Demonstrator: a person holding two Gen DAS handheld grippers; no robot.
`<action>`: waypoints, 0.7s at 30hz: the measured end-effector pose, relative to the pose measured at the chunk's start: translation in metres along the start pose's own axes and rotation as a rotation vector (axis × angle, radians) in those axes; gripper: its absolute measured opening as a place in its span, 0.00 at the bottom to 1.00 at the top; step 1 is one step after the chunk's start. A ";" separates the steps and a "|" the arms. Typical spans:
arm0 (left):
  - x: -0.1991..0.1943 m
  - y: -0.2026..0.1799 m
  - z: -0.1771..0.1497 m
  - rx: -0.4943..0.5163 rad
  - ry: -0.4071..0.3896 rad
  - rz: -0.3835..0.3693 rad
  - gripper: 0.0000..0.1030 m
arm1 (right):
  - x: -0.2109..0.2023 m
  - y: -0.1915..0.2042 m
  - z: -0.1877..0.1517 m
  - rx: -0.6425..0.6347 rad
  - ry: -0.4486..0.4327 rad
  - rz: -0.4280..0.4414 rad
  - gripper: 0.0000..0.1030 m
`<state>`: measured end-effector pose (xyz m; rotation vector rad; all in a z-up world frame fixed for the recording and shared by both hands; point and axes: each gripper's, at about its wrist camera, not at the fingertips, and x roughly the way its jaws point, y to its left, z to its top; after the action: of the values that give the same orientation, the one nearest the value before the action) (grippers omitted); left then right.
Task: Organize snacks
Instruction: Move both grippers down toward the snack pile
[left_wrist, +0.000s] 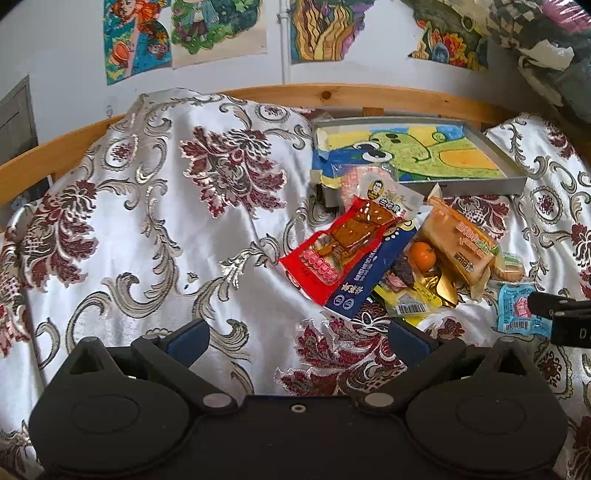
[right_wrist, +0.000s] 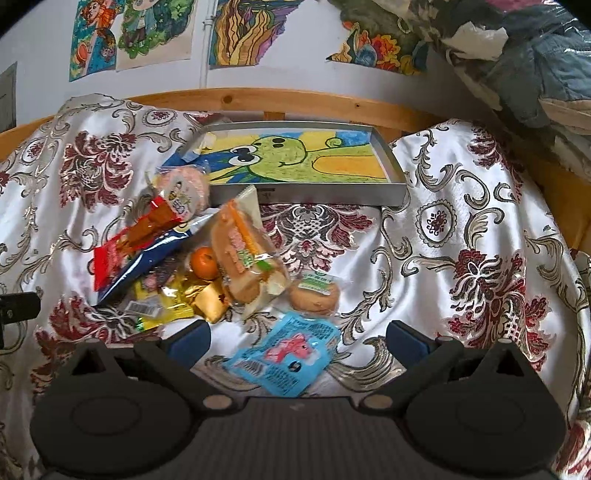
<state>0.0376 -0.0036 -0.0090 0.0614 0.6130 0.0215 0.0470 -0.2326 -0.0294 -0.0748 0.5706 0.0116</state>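
Right wrist view: the right hand-held gripper (right_wrist: 298, 338) hangs released, its jaws spread wide over a light blue packet (right_wrist: 286, 354) lying on the bed's floral cover (right_wrist: 461, 221). Beyond it the snack pile (right_wrist: 207, 258) with an orange (right_wrist: 204, 262) and a wrapped bun (right_wrist: 314, 295) sits just before the grey tray (right_wrist: 391, 162) near the wooden headboard (right_wrist: 295, 99). Left wrist view: the left hand-held gripper (left_wrist: 297, 338) is likewise released, holding nothing, above bare cover left of the pile.
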 end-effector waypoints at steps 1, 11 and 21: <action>0.002 0.000 0.002 0.005 0.005 -0.012 0.99 | 0.002 -0.001 0.000 -0.001 0.002 0.001 1.00; 0.032 -0.010 0.030 0.119 -0.028 -0.134 0.99 | 0.016 -0.005 -0.002 -0.002 0.016 0.025 1.00; 0.084 -0.015 0.034 0.207 0.023 -0.333 0.98 | 0.043 -0.002 -0.007 0.034 0.063 0.063 0.89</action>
<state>0.1259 -0.0173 -0.0306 0.1587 0.6408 -0.3641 0.0802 -0.2353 -0.0583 -0.0236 0.6362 0.0609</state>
